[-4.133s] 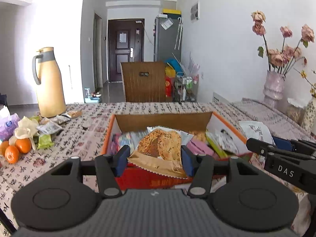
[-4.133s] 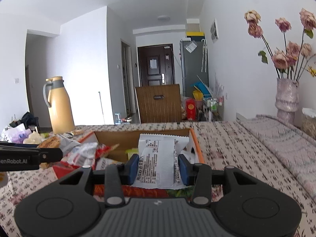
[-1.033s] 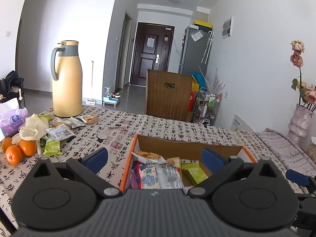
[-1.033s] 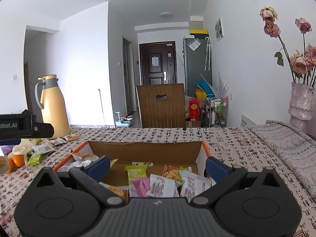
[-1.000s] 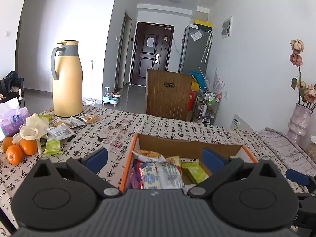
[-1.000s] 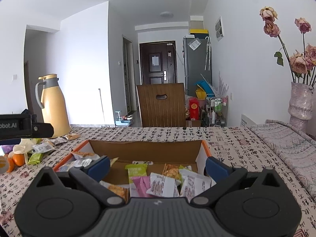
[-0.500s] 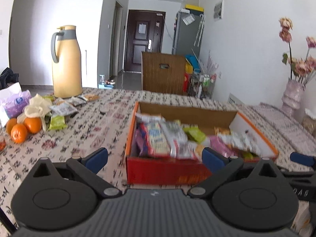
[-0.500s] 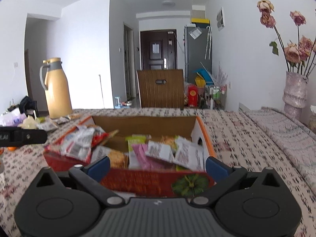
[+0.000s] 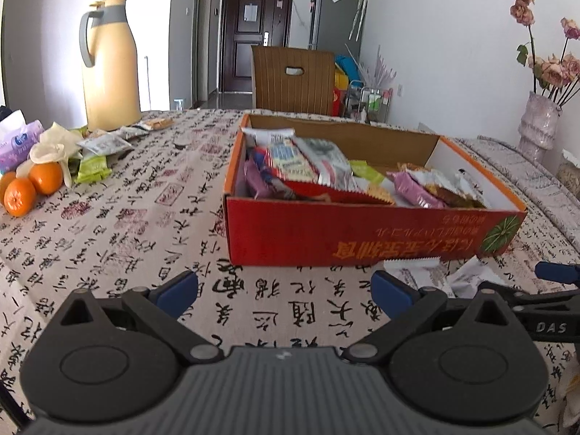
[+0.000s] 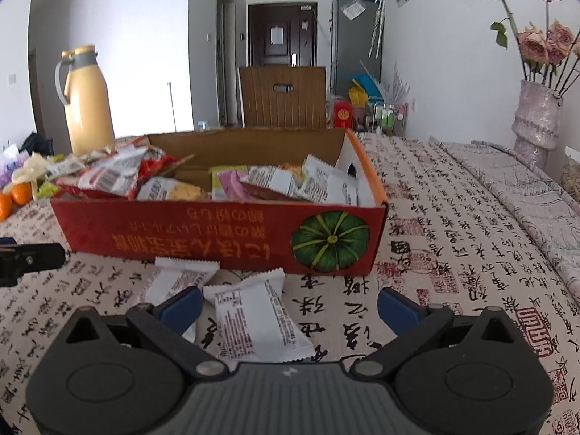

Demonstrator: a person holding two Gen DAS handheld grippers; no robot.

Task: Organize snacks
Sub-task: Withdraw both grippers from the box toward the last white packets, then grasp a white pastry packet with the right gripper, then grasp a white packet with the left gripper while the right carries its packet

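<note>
Two white snack packets lie loose on the worktop [image 10: 453, 253] just in front of the red box [image 10: 224, 239]: the nearer packet [image 10: 259, 320] sits between the fingers of the right hand-held gripper [image 10: 288, 306], and the second packet [image 10: 179, 275] lies beside it to the left, partly behind that gripper's left finger. The box itself is heaped with wrapped snacks, too many and too overlapped to count.

Both grippers are spread wide and hold nothing. The left hand-held gripper [image 9: 284, 293] hovers over bare cloth in front of the box.

The likely trouble is the grasp on the nearer packet. It lies flat and slick, so closing fingers could skate over it, pinch only a crimped edge, or nudge it into its neighbour and catch both. Dropping it on the already piled box could let it slide back over the low front wall.

Further off to the left stand one yellow jug [image 9: 108, 65], two oranges [image 9: 32, 186] in full view with perhaps a third at the edge, and a small scatter of other packets [image 9: 98, 152].
</note>
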